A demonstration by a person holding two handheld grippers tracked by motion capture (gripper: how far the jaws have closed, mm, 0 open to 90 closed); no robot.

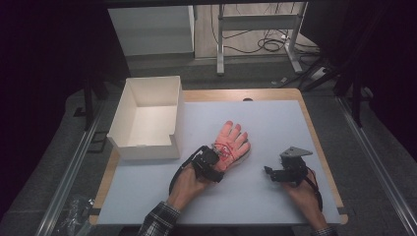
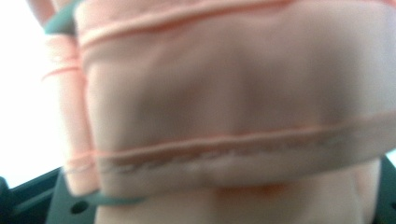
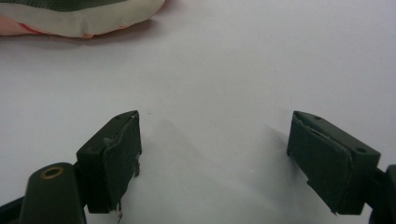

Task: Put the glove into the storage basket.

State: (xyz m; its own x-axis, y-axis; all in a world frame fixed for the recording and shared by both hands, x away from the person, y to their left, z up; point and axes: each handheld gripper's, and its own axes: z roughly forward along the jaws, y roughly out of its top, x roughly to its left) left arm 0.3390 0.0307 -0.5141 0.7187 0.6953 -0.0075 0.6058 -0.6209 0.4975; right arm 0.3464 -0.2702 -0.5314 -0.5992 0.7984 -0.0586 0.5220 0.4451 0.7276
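A salmon-pink glove (image 1: 232,141) lies flat on the white mat, fingers pointing away from me. My left gripper (image 1: 218,156) is at its cuff end, over the wrist part. In the left gripper view the pink fabric (image 2: 233,93) sits blurred right up against the camera and hides the fingertips; the dark jaw bases stand wide apart at both bottom corners, so the gripper is open around the glove. My right gripper (image 1: 268,172) rests low over bare mat to the glove's right, open with nothing between its fingers (image 3: 215,158). The glove's pale edge (image 3: 79,21) shows top left there.
An open white cardboard box (image 1: 145,150) stands at the table's left, just left of the glove. The white mat (image 1: 275,118) covers a wooden table. A white frame with cables stands on the floor beyond.
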